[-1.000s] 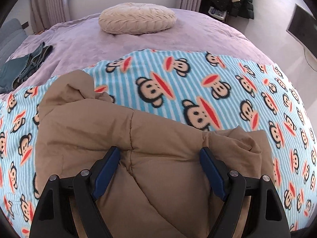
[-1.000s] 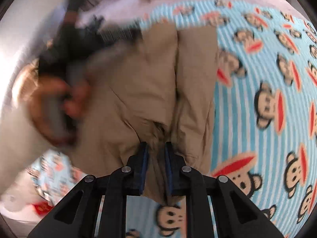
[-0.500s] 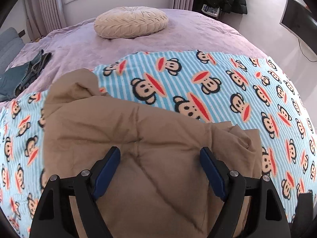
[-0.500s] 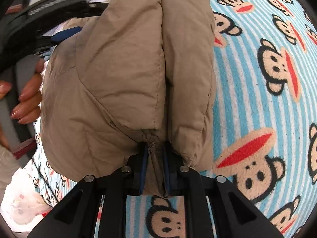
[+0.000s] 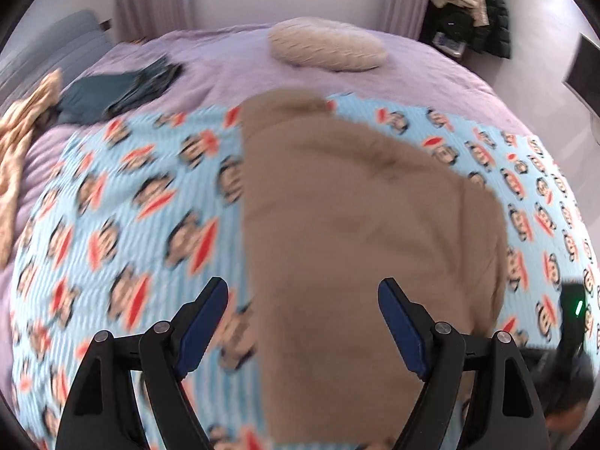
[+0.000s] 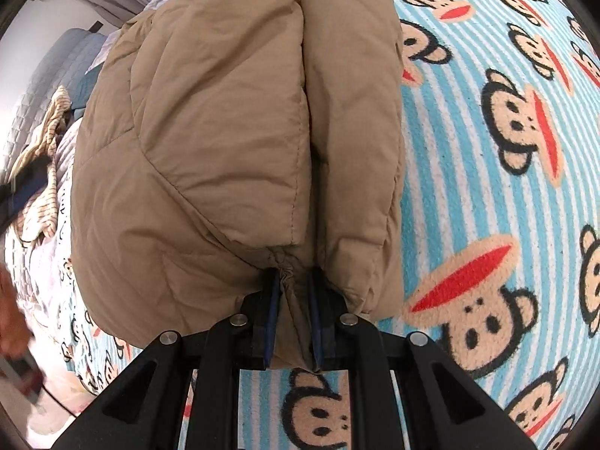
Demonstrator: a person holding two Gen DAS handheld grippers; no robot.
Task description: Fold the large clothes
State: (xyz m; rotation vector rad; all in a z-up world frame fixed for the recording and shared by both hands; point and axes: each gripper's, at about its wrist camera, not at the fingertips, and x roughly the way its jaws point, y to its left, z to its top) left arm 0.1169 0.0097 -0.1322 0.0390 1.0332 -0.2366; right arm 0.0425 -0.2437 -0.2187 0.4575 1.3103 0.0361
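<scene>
Jaws of the right gripper (image 6: 292,281) clenched on a bunched edge of the tan puffer jacket (image 6: 232,120), which lies folded on the monkey-print blanket (image 6: 487,195) on the bed (image 5: 232,63). Left gripper (image 5: 303,322) jaws released and wide, hovering above the jacket's near edge, nothing pinched; that view is motion-blurred. Round cream cushion (image 5: 330,43) and dark green folded clothes (image 5: 120,90) sit further up the bed, well apart from the jacket.

Bed (image 5: 232,63), monkey blanket (image 5: 123,202), cushion (image 5: 326,43)
</scene>
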